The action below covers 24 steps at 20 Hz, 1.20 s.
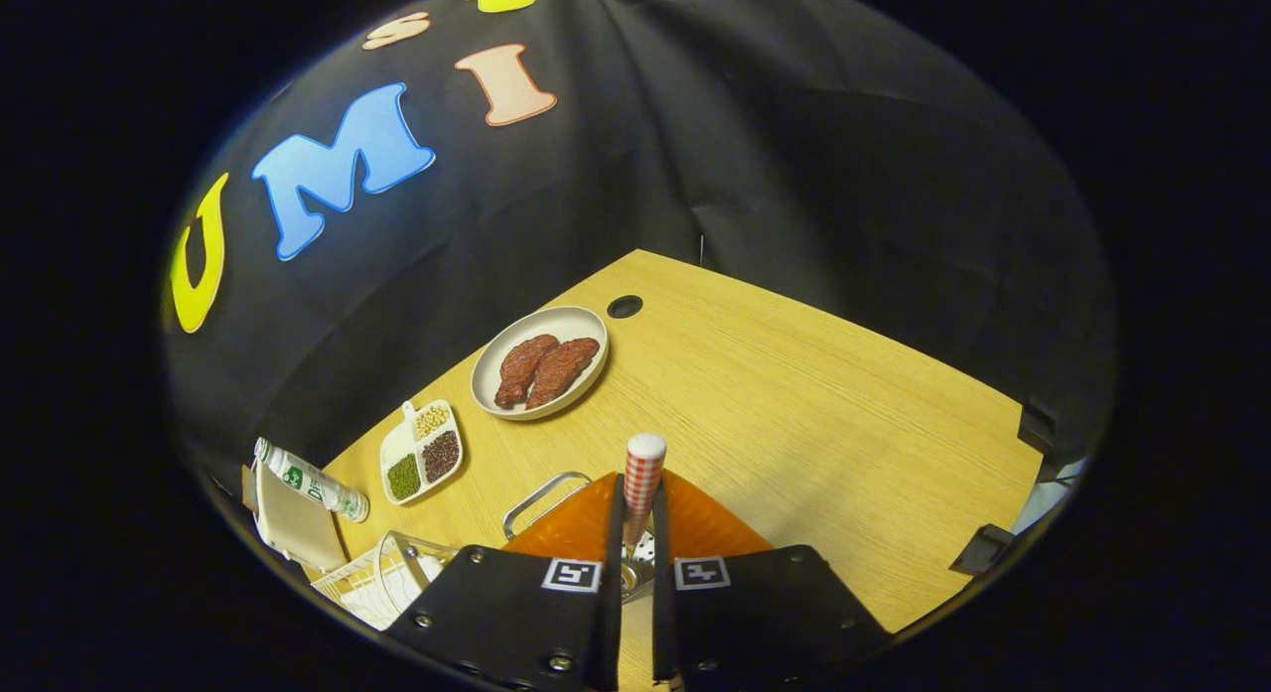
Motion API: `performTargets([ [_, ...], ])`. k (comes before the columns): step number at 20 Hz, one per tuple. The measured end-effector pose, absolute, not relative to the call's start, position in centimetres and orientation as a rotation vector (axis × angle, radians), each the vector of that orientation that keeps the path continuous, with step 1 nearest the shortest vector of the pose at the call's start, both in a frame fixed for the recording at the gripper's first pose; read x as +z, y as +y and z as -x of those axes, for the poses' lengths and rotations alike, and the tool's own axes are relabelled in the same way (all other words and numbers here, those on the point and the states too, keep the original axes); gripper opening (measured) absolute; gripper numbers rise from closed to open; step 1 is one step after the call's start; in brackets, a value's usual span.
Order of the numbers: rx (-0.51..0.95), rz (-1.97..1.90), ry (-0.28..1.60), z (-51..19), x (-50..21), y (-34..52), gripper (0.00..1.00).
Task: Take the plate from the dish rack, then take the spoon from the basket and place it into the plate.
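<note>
The gripper (pixel 635 513) jaws are clenching the spoon (pixel 642 479) by its checkered handle (bowl downward) above the orange plate (pixel 700 528), apparently lining up its placement.

Gripper (pixel 636 513): fingers closed on the checked spoon (pixel 642 479) handle, held upright.
Basket (pixel 596 528): orange, directly below the fingers.
Plate with meat (pixel 494 359): beyond, to the left, on wooden table (pixel 844 434).
Divided dish (pixel 421 452): left of fingers.
Bottle (pixel 310 482): far left.
</note>
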State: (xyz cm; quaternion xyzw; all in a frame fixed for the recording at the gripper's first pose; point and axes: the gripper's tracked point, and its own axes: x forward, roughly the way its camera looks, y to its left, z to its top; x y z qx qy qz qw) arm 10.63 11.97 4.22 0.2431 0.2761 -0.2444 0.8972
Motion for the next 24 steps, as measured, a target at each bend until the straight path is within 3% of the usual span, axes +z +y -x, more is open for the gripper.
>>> performTargets([
  [1,-0.503,-0.491,0.576,-10.7,4.3,12.0,0.08],
  [24,-0.386,0.115,0.424,-11.2,15.9,17.6,0.08],
])
